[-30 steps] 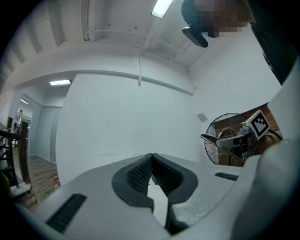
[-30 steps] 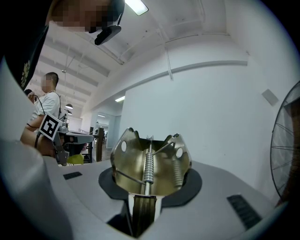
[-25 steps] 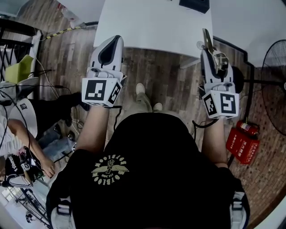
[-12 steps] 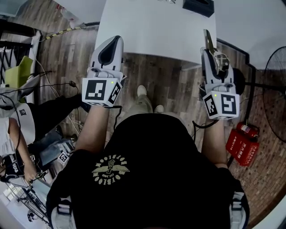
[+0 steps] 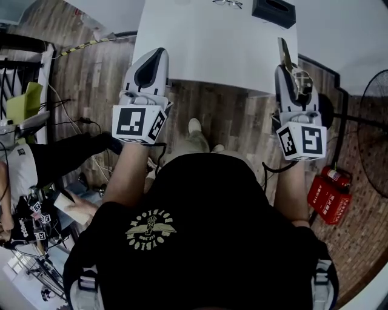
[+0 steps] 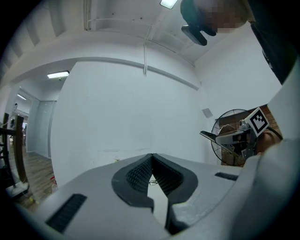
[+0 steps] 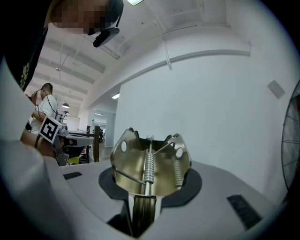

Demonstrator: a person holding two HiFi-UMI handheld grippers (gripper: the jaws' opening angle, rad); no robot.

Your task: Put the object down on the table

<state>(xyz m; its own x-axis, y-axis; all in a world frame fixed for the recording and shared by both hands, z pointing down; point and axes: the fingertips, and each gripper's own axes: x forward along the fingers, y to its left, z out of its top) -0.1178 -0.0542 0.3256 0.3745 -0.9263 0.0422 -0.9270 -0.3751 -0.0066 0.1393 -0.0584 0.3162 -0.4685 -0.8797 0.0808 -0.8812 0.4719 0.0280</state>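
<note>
A brass-coloured metal spring clip (image 7: 150, 166) with a coil spring sits upright in my right gripper (image 7: 143, 206), whose jaws are shut on its lower end. In the head view that clip (image 5: 284, 52) sticks out past the right gripper (image 5: 288, 72), which hovers at the near right corner of the white table (image 5: 212, 42). My left gripper (image 5: 159, 54) hangs over the table's near left edge. Its jaws meet at the tips with nothing between them in the left gripper view (image 6: 151, 165). The right gripper's marker cube (image 6: 258, 121) also shows there.
A black box (image 5: 274, 11) and a pair of glasses (image 5: 229, 3) lie at the table's far side. A standing fan (image 5: 373, 115) and a red fire extinguisher (image 5: 330, 197) are on the floor at the right. A seated person (image 5: 24, 181) and cables are at the left.
The table has slid lower in the head view, so more of its top shows and both grippers are nearer its edge. The person at the left has shifted. The grip is unchanged.
</note>
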